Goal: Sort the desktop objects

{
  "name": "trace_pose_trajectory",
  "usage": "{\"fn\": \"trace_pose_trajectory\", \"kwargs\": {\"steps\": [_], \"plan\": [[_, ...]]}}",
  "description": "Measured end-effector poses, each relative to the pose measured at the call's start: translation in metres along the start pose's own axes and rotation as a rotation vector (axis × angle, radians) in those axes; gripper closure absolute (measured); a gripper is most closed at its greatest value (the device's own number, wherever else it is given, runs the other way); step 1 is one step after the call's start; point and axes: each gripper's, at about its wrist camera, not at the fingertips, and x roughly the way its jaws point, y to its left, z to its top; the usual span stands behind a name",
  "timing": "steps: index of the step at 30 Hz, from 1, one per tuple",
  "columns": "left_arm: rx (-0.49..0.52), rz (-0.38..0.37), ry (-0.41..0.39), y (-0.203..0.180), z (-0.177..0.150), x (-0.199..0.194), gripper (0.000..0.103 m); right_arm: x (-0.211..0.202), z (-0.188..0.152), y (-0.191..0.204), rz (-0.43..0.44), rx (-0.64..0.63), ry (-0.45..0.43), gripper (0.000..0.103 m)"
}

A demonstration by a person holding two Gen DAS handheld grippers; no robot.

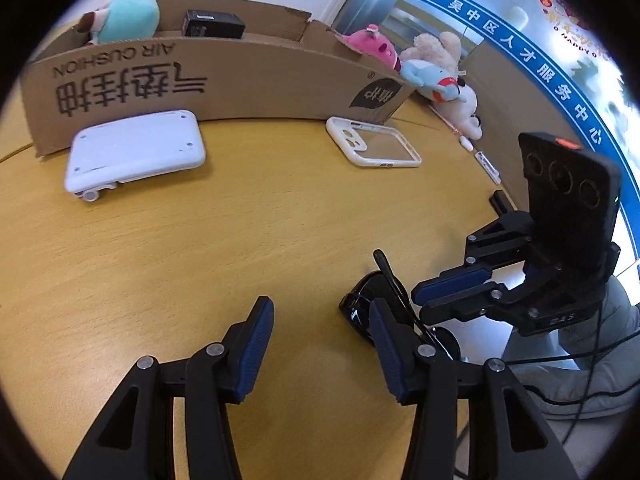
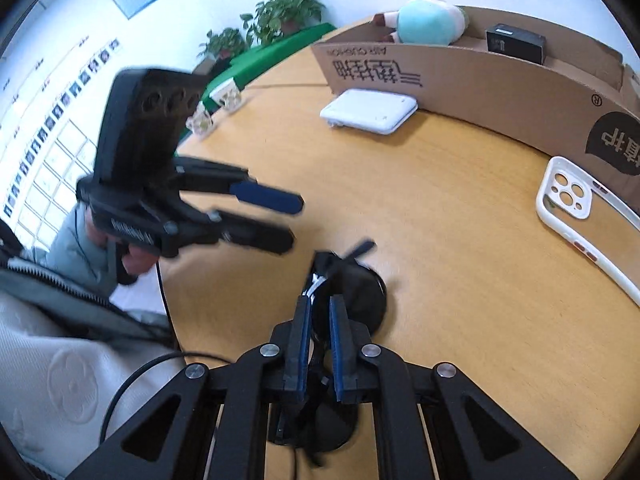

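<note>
Black sunglasses [image 1: 362,300] lie near the front edge of the wooden table [image 1: 240,248]. My right gripper [image 2: 319,316] is shut on the sunglasses [image 2: 352,284] at their frame; it also shows in the left wrist view [image 1: 418,300]. My left gripper [image 1: 320,340] is open and empty, just left of the sunglasses; it shows blurred in the right wrist view [image 2: 294,220]. A white flat device [image 1: 136,152] and a clear phone case [image 1: 372,142] lie in front of a cardboard box [image 1: 240,80].
The box holds a teal plush [image 1: 124,18], a black box [image 1: 212,24] and a pink plush [image 1: 372,46]. More plush toys [image 1: 440,80] lie to its right. Potted plants [image 2: 280,12] stand past the table's far end.
</note>
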Motion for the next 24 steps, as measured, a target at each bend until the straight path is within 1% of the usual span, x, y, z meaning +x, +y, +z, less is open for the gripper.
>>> {"fn": "trace_pose_trajectory", "kwargs": {"steps": [2, 3, 5, 6, 7, 8, 9, 10, 11, 12, 13, 14, 15, 17, 22, 24], "plan": [[0.013, 0.029, 0.023, -0.002, 0.004, 0.009, 0.056, 0.002, 0.003, -0.004, 0.002, 0.027, 0.001, 0.094], [0.030, 0.033, 0.026, -0.005, 0.006, 0.011, 0.056, 0.002, 0.004, -0.006, 0.013, 0.052, 0.008, 0.091], [0.055, 0.035, 0.029, -0.008, 0.007, 0.013, 0.056, 0.001, 0.004, -0.005, 0.030, 0.078, 0.019, 0.089], [0.056, 0.041, 0.036, -0.008, 0.007, 0.015, 0.056, 0.000, 0.003, -0.002, 0.042, 0.078, 0.023, 0.079], [0.061, 0.047, 0.030, -0.008, 0.008, 0.015, 0.057, 0.002, 0.003, 0.002, 0.053, 0.080, 0.028, 0.072], [0.065, 0.052, 0.032, -0.008, 0.007, 0.015, 0.057, 0.002, 0.003, 0.004, 0.063, 0.081, 0.029, 0.059], [0.071, 0.057, 0.033, -0.008, 0.007, 0.015, 0.059, 0.002, 0.002, 0.006, 0.079, 0.084, 0.032, 0.051], [0.079, 0.064, 0.033, -0.008, 0.006, 0.015, 0.059, 0.004, 0.002, 0.008, 0.094, 0.087, 0.035, 0.051], [0.085, 0.070, 0.033, -0.008, 0.006, 0.015, 0.063, 0.008, 0.003, 0.008, 0.107, 0.094, 0.042, 0.051], [0.091, 0.081, 0.031, -0.009, 0.005, 0.015, 0.065, 0.012, 0.002, 0.008, 0.110, 0.103, 0.048, 0.051], [0.095, 0.084, 0.030, -0.009, 0.005, 0.016, 0.065, 0.017, 0.003, 0.006, 0.110, 0.115, 0.056, 0.051], [0.098, 0.086, 0.031, -0.010, 0.004, 0.016, 0.065, 0.024, 0.004, 0.003, 0.101, 0.131, 0.069, 0.054], [0.102, 0.091, 0.031, -0.010, 0.004, 0.016, 0.067, 0.029, 0.005, 0.001, 0.092, 0.142, 0.078, 0.070], [0.101, 0.096, 0.029, -0.010, 0.004, 0.015, 0.067, 0.034, 0.007, -0.002, 0.074, 0.154, 0.083, 0.082], [0.065, 0.079, 0.022, -0.005, 0.004, 0.013, 0.067, 0.029, 0.011, -0.006, 0.079, 0.183, 0.047, 0.083], [0.043, 0.072, 0.017, -0.002, 0.006, 0.013, 0.067, 0.021, 0.011, -0.009, 0.080, 0.203, 0.012, 0.087]]}}
